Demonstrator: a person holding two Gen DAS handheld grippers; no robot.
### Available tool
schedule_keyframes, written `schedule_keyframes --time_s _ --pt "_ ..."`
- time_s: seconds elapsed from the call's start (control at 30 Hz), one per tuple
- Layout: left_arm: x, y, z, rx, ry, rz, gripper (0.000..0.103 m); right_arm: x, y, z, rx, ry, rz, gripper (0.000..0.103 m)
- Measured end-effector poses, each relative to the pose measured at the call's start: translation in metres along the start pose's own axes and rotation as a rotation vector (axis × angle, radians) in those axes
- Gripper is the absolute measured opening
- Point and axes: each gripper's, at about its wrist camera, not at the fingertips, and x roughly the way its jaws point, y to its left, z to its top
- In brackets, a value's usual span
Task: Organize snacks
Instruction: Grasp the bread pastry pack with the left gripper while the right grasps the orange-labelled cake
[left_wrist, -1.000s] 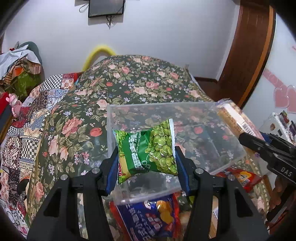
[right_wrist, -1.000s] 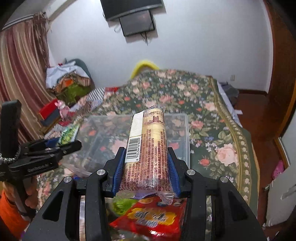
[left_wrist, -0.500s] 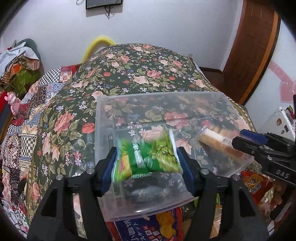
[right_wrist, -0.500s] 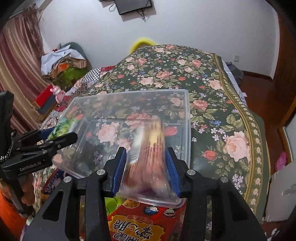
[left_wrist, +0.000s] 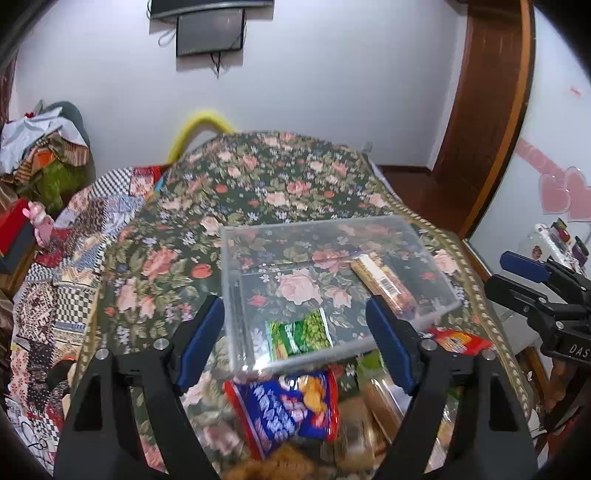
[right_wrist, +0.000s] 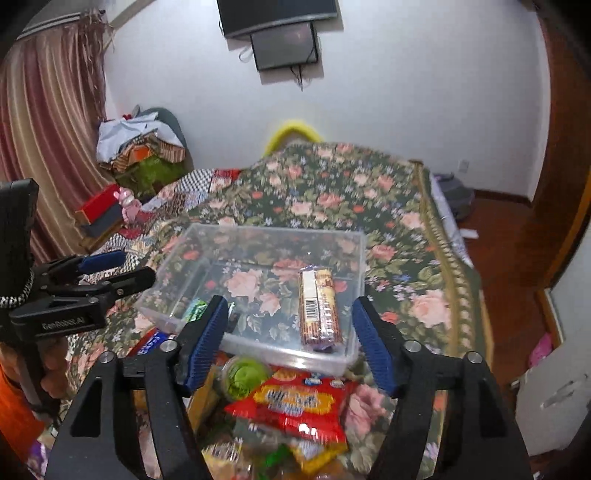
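Note:
A clear plastic box (left_wrist: 236, 295) (right_wrist: 354, 251) sits on the floral bedspread. A green pea snack packet (left_wrist: 298, 333) lies in its near left part; in the right wrist view only its edge (right_wrist: 195, 308) shows. A brown biscuit roll (left_wrist: 384, 284) (right_wrist: 319, 308) lies in the right part. My left gripper (left_wrist: 295, 341) is open and empty, just short of the box's near wall. My right gripper (right_wrist: 290, 341) is open and empty too. Each gripper shows in the other's view, the right one (left_wrist: 532, 280) and the left one (right_wrist: 110, 269).
Loose snacks lie in front of the box: a blue packet (left_wrist: 291, 406), a red packet (right_wrist: 295, 406) (left_wrist: 458, 339), a green cup (right_wrist: 243, 374). Piled clothes (right_wrist: 140, 147) and a curtain (right_wrist: 48, 140) stand left. A wooden door frame (left_wrist: 487, 110) is right.
Both grippers opened and let go: the green packet and the biscuit roll dropped into the box. Both grippers then drew back and up from the box.

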Motion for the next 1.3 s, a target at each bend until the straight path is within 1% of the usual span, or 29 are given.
schedule_keyframes --time_s 0.03,0.17,0.27,0.37,0.5,0.63,0.8,0.9,0.97,1.07,1.3 --pt "-0.007 0.0 -0.002 0.003 -0.008 -0.003 0.083 -0.008 0.001 -0.003 0.001 -0.012 -0.008 0.073" --pt "-0.038 0.004 -0.018 0.006 -0.03 -0.01 0.088 -0.033 0.004 -0.022 0.009 -0.029 -0.03 0.075" --pt "-0.052 0.006 -0.033 0.016 -0.026 -0.011 0.089 -0.042 0.005 -0.038 0.023 -0.014 -0.044 0.076" --pt "-0.061 0.008 -0.052 0.033 -0.016 -0.005 0.089 -0.048 0.003 -0.063 0.047 0.018 -0.067 0.076" --pt "-0.065 0.01 -0.076 0.036 0.01 -0.015 0.089 -0.045 0.001 -0.094 0.083 0.085 -0.085 0.076" --pt "-0.064 0.014 -0.099 0.026 0.039 -0.02 0.089 -0.044 -0.005 -0.117 0.121 0.136 -0.097 0.077" --pt "-0.056 0.024 -0.124 -0.003 0.087 -0.006 0.089 -0.047 -0.01 -0.15 0.194 0.202 -0.089 0.077" --pt "-0.051 0.027 -0.135 -0.002 0.115 0.009 0.089 -0.047 -0.012 -0.169 0.233 0.245 -0.08 0.077" --pt "-0.048 0.028 -0.141 -0.004 0.125 0.011 0.089 -0.049 -0.01 -0.178 0.244 0.259 -0.074 0.077" --pt "-0.042 0.03 -0.146 -0.017 0.141 0.005 0.089 -0.044 -0.007 -0.182 0.255 0.277 -0.055 0.077" --pt "-0.033 0.033 -0.152 -0.036 0.168 0.007 0.089 -0.022 0.007 -0.174 0.224 0.29 -0.013 0.077"
